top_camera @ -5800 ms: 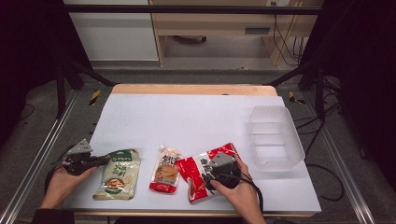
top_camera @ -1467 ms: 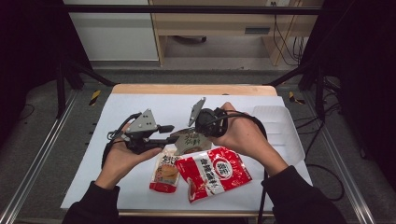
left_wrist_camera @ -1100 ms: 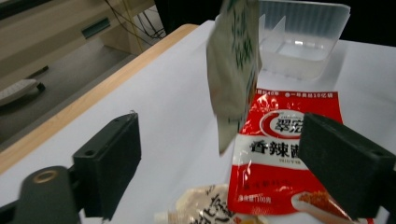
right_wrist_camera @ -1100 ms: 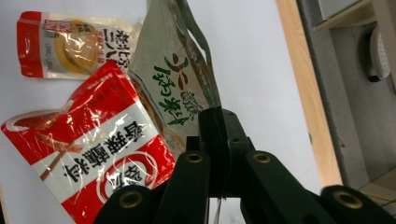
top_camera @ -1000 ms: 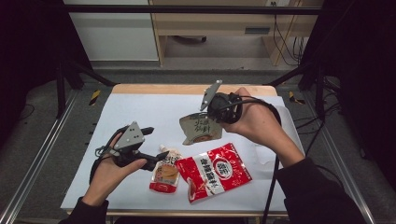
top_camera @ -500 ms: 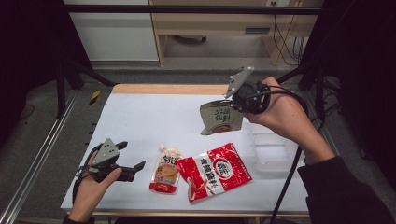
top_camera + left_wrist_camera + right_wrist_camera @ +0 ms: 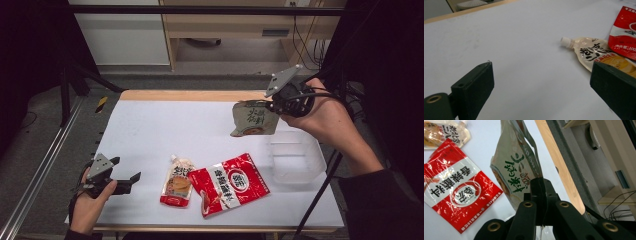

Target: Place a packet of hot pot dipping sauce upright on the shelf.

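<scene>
Right tool carries the green pouch toward the bin

High view: the right tool (image 7: 276, 106) pinches the green pouch (image 7: 254, 119) by its edge, hanging it clear above the bench (image 7: 165, 127), just left of the clear bin (image 7: 296, 161) (likely its destination). It has swung rightward since half a second ago, while the left tool (image 7: 131, 179) has dropped nearer the bench's front-left corner. Left gripper view: jaws spread wide, empty, low over the bench, the spout pouch (image 7: 596, 54) and red pouch (image 7: 624, 32) lying ahead. Right gripper view: jaws pressed together on the pouch's edge, so it dangles freely.
</scene>
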